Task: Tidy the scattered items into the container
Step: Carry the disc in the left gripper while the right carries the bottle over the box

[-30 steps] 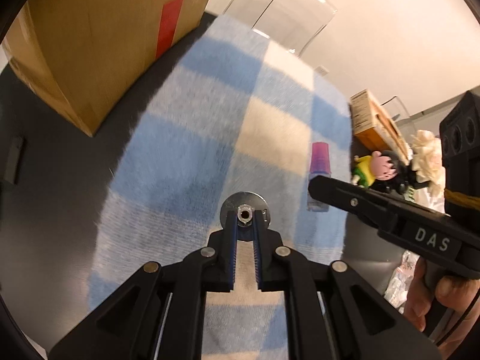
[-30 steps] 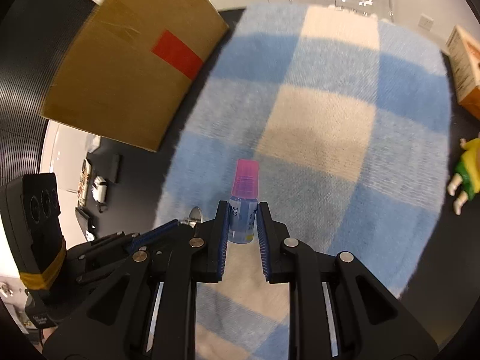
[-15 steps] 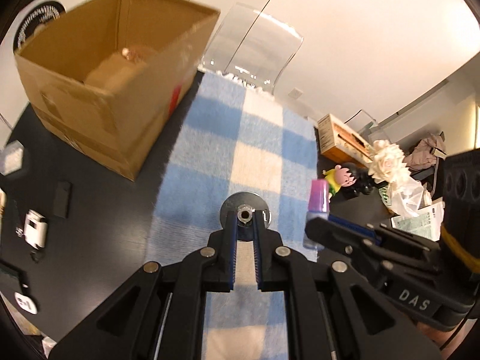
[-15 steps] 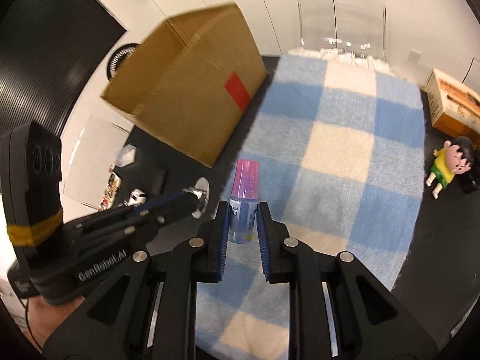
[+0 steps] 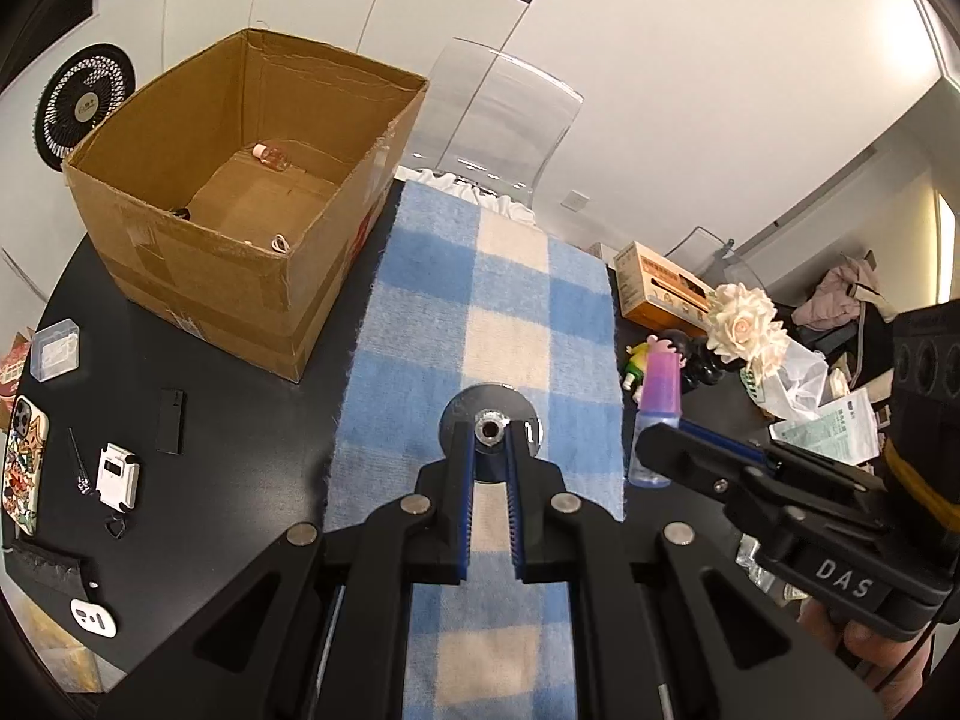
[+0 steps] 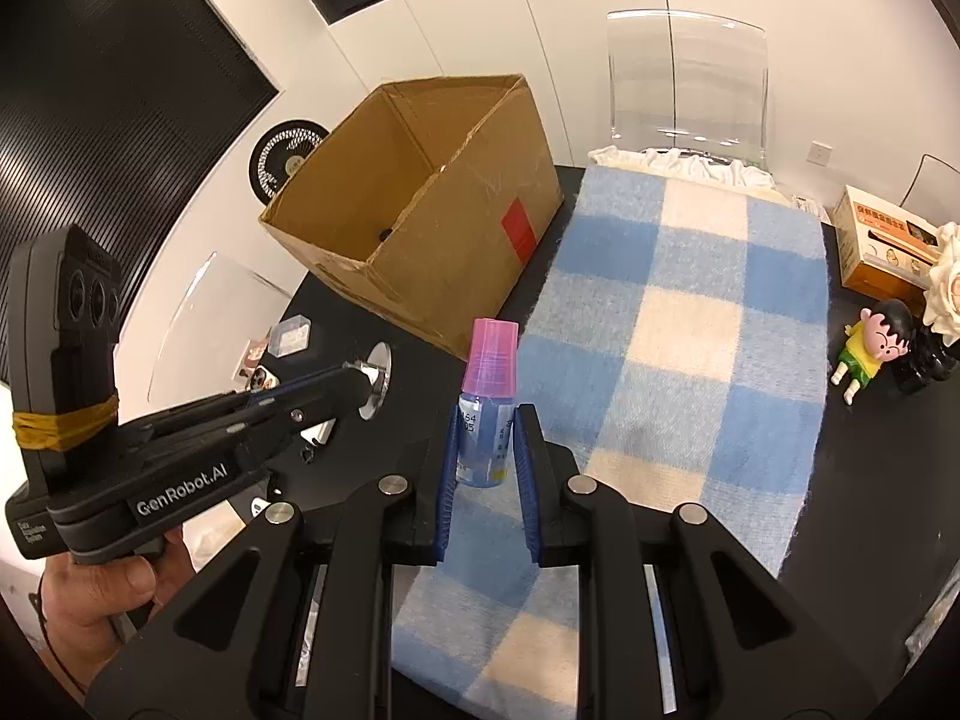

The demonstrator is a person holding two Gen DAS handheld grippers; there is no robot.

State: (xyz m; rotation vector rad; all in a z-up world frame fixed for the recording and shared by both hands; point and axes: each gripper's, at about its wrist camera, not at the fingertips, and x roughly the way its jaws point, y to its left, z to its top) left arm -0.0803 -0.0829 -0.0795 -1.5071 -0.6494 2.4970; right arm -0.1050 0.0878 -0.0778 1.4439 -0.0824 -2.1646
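Left hand-held gripper (image 5: pixel 491 444) is clenched on a small metal disc (image 5: pixel 489 427), pinched at its centre hub and carried in the air above the checked cloth (image 5: pixel 516 300). Right hand-held gripper (image 6: pixel 485 441) is clamped on a small bottle (image 6: pixel 485 402) with a pink cap; the bottle is held upright between the blue pads (image 6: pixel 449 468), clear of the tabletop (image 5: pixel 240 438). In the right wrist view the disc is seen edge-on at the tip of the left unit, with a hand (image 6: pixel 108 594) wrapped around its grip.

The blue-and-cream cloth is laid lengthwise across the dark round tabletop. To its left, a phone (image 5: pixel 24 471), a small white device (image 5: pixel 118 476) and a clear plastic case (image 5: pixel 55 349) are scattered on the bare top. To its right, a cartoon figurine (image 6: pixel 870 351) in a yellow shirt is placed near a bunch of white flowers (image 5: pixel 747 327) and an orange carton (image 5: pixel 660 294).

Further back on the left, an open cardboard box (image 5: pixel 204 276) is set on the tabletop just beside the cloth edge. A small jar (image 5: pixel 271 156) is seen lying on its floor. A clear chair (image 6: pixel 687 84) is placed behind the far end of the cloth.
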